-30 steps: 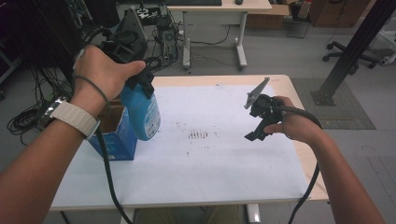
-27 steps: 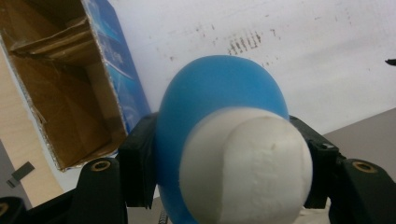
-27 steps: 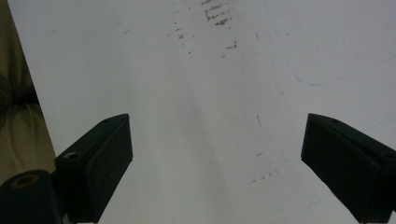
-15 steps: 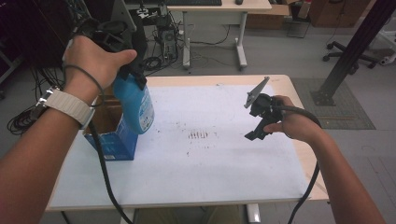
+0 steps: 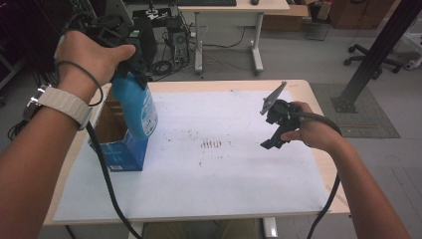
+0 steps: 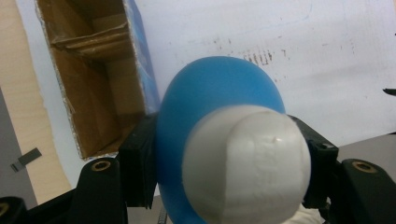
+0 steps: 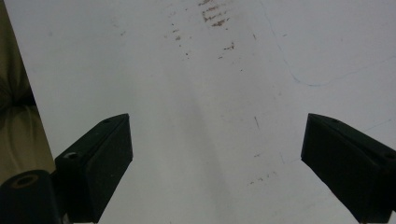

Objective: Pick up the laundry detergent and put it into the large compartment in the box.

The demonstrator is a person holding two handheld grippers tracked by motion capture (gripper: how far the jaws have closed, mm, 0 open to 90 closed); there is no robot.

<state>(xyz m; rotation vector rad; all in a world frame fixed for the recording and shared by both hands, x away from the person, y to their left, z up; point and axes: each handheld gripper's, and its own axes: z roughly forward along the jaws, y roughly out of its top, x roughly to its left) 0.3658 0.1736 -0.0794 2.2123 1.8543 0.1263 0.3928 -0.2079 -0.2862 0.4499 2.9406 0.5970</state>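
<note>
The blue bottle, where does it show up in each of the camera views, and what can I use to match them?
High view: blue bottle upper left, clamped in the left gripper above the open blue box.
Left gripper view: bottle centre, white cap toward camera.
Right gripper view: bottle not in it.
Shared landmark: dark smudges on the white sheet.

The high view looks forward and down over the table [image 5: 209,199]. Each gripper view rides close, facing down at the stained white sheet [image 7: 224,93], which all three views share.
</note>
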